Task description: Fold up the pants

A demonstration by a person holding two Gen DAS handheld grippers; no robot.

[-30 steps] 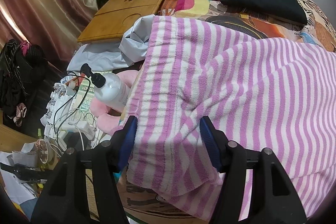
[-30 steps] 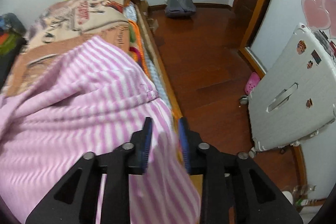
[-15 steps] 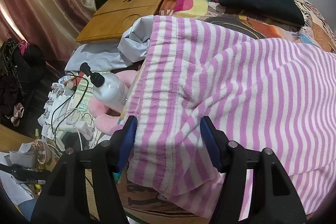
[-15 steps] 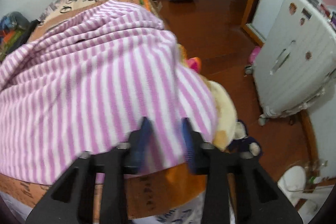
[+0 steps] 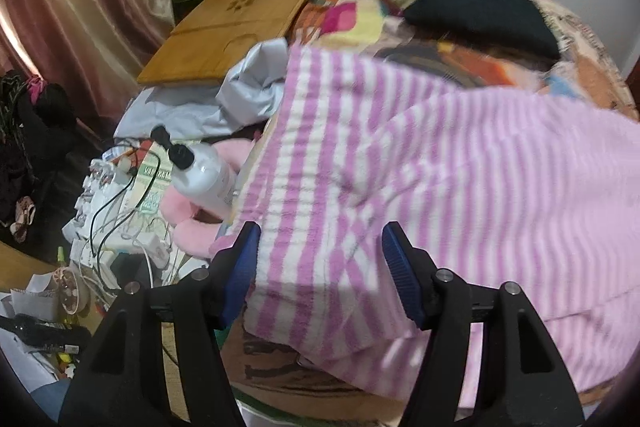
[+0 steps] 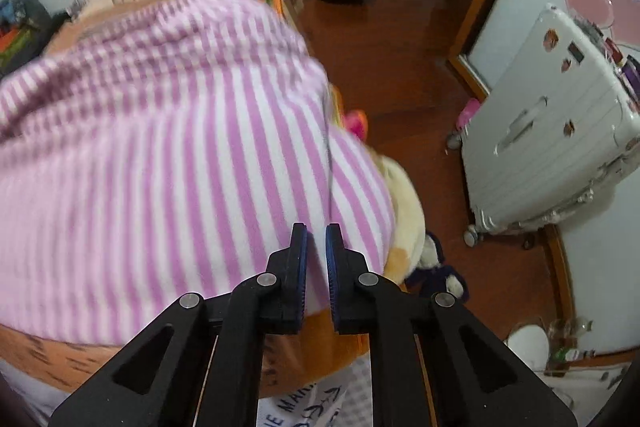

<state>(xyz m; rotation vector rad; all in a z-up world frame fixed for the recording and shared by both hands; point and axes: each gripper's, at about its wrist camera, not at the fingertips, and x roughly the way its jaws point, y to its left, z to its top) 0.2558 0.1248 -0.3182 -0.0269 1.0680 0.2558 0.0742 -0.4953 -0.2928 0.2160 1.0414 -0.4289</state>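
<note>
Left gripper [image 5: 320,259] jaws gape wide over the striped pants [image 5: 400,187] — right gripper [image 6: 316,247] jaws pinch their edge.

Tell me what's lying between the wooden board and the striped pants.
In the left wrist view, crumpled pale grey fabric lies between the wooden board and the striped pants, touching both.

Fuzzy striped fleece pants [image 5: 400,163]; glossy wooden floor [image 6: 392,67]; smooth bamboo tray [image 5: 236,23]; ribbed hard-plastic suitcase [image 6: 552,131].
</note>
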